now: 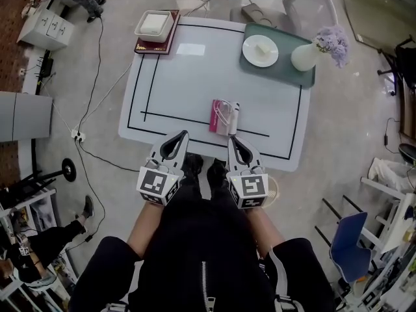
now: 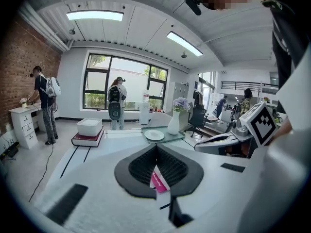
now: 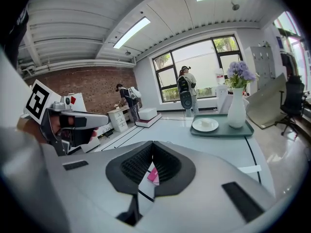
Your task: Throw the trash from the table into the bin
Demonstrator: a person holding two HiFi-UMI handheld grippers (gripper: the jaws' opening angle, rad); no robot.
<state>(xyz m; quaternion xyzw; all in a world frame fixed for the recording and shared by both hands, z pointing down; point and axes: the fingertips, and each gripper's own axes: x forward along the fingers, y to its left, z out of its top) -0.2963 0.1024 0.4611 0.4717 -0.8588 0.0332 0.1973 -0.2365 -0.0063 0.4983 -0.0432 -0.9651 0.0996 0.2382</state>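
A pink packet (image 1: 217, 117) with white wrappers (image 1: 229, 116) on it lies near the front edge of the white table (image 1: 188, 77). My left gripper (image 1: 184, 134) hovers over that edge, left of the trash and a little short of it. My right gripper (image 1: 232, 138) is just in front of the trash. Both are shut with nothing between the fingers. In the left gripper view the packet (image 2: 158, 181) shows through the gap below the meeting tips of the left gripper (image 2: 156, 146). The right gripper view shows the packet (image 3: 153, 175) the same way, below the right gripper (image 3: 152, 143).
A red book with a white box (image 1: 156, 26) sits at the table's far left corner. At the far right, a green tray (image 1: 286, 75) carries a plate (image 1: 260, 49) and a flower vase (image 1: 309, 56). A pale round container (image 1: 272, 188) stands on the floor by my right side. Cables cross the floor at left.
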